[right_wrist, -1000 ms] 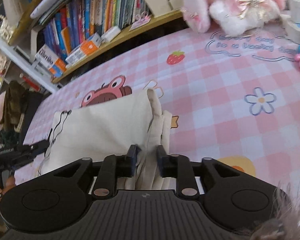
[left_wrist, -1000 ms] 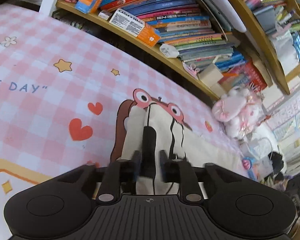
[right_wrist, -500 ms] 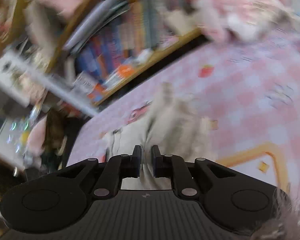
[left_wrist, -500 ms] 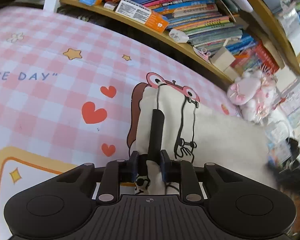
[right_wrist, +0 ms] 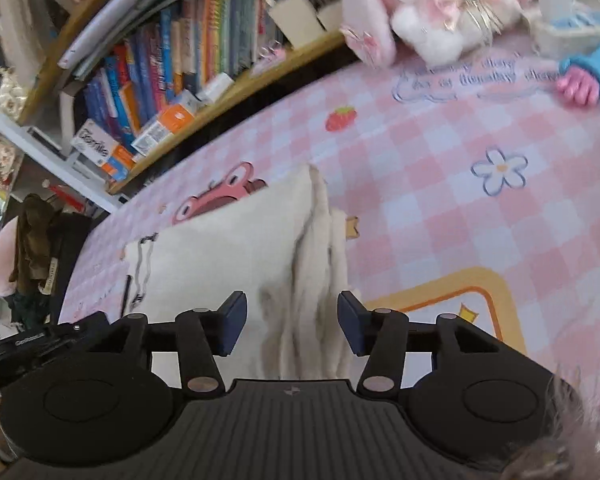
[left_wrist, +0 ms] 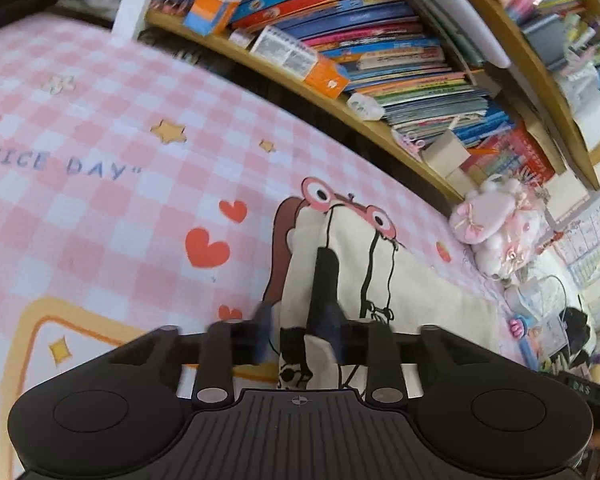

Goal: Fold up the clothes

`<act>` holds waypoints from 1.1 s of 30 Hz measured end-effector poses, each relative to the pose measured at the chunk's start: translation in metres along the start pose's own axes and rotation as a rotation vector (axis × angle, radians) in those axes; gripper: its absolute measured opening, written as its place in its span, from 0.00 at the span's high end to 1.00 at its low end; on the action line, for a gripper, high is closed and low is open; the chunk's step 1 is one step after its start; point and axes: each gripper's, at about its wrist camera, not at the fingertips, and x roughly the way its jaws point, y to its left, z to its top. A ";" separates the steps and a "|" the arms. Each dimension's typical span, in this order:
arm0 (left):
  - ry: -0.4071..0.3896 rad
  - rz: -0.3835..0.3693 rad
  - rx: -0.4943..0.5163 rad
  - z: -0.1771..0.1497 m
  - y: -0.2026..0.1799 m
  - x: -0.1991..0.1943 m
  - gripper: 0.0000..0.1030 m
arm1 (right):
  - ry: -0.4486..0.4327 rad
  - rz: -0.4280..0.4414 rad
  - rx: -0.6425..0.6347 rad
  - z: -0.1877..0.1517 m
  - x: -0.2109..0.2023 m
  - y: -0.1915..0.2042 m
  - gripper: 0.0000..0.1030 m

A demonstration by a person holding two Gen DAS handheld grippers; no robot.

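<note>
A cream garment (left_wrist: 420,300) with black line drawings lies folded on the pink checked cloth (left_wrist: 100,200). It also shows in the right wrist view (right_wrist: 228,264), with bunched folds along its right edge. My left gripper (left_wrist: 302,336) is over the garment's near corner; its fingers are blurred and apart, with cloth and a black strip between them. My right gripper (right_wrist: 292,320) is open over the garment's folded edge, with the cloth lying between the fingers and untouched.
A wooden bookshelf (left_wrist: 340,108) packed with books runs along the far edge of the table. A pink plush toy (left_wrist: 496,220) sits at the back right; it also shows in the right wrist view (right_wrist: 428,4). A blue and pink toy (right_wrist: 588,72) lies nearby.
Both grippers have opened and let go of the garment, which now lies flat on the cloth. The right gripper has swung back to face the table.
</note>
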 end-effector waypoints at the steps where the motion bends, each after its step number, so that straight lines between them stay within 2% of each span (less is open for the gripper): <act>1: -0.001 0.004 0.004 0.000 -0.001 0.001 0.59 | 0.003 -0.001 -0.002 -0.001 0.000 0.001 0.53; 3: -0.004 0.016 0.017 0.000 -0.003 0.001 0.60 | 0.012 -0.004 -0.006 -0.003 0.001 0.002 0.53; 4: -0.006 0.021 0.023 -0.001 -0.004 0.002 0.64 | 0.022 -0.020 -0.009 -0.004 0.004 0.002 0.56; 5: -0.008 0.027 0.030 -0.001 -0.005 0.002 0.78 | 0.035 -0.043 -0.010 -0.005 0.008 0.003 0.64; 7: -0.011 0.039 0.042 -0.001 -0.007 0.002 0.86 | 0.049 -0.057 0.017 -0.008 0.014 -0.002 0.74; 9: -0.015 0.050 0.055 -0.001 -0.009 0.003 0.93 | 0.036 -0.054 0.035 -0.010 0.014 -0.003 0.79; 11: -0.018 0.062 0.068 -0.001 -0.011 0.004 0.98 | 0.027 -0.059 0.021 -0.011 0.013 0.000 0.81; 15: -0.025 0.085 0.094 -0.001 -0.016 0.005 0.97 | 0.034 -0.036 0.038 -0.011 0.014 -0.001 0.81; 16: -0.024 0.085 0.091 -0.001 -0.015 0.004 0.94 | 0.035 -0.039 0.032 -0.011 0.013 0.000 0.80; 17: -0.023 0.084 0.087 -0.001 -0.014 0.002 0.86 | 0.036 -0.043 0.025 -0.010 0.013 0.001 0.79; 18: -0.021 0.083 0.082 -0.001 -0.013 0.001 0.82 | 0.035 -0.048 0.026 -0.010 0.011 0.002 0.73; 19: -0.024 0.057 0.069 -0.001 -0.011 -0.003 0.69 | 0.033 -0.055 0.031 -0.009 0.010 0.002 0.65; 20: -0.028 0.025 0.055 -0.001 -0.008 -0.008 0.50 | 0.029 -0.062 0.038 -0.008 0.007 0.001 0.54; 22: -0.039 0.019 0.043 -0.001 -0.004 -0.012 0.26 | 0.023 -0.073 0.055 -0.007 0.002 -0.001 0.40; 24: -0.037 0.019 0.030 -0.001 -0.002 -0.012 0.25 | 0.027 -0.072 0.077 -0.006 -0.003 -0.004 0.35; 29: 0.071 0.015 -0.018 0.001 0.002 0.013 0.25 | 0.084 -0.057 0.148 -0.007 0.003 -0.014 0.33; 33: 0.078 0.015 -0.025 0.001 -0.004 0.025 0.29 | 0.088 -0.041 0.140 -0.006 0.011 -0.006 0.34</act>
